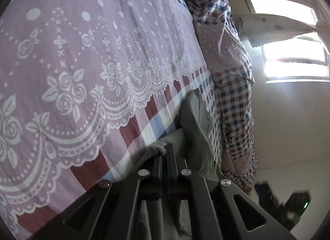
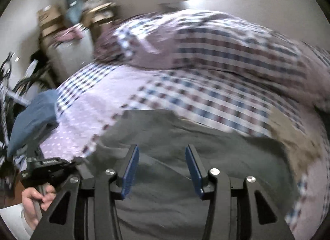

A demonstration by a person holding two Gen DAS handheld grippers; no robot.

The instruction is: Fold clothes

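On the bed (image 1: 86, 58), under a lilac lace-print cover with a checked border, left gripper (image 1: 166, 153) has its jaws pressed together, pinching a fold of the grey garment (image 1: 193, 120) near the cover's edge. Right of that, grey garment spreads flat across the bed in the right wrist view. Right gripper (image 2: 162, 169) hovers over it, jaws spread, blue pads (image 2: 130, 174) bare, nothing between them. View blurred. A hand (image 2: 35, 198) grips the other tool's handle at lower left.
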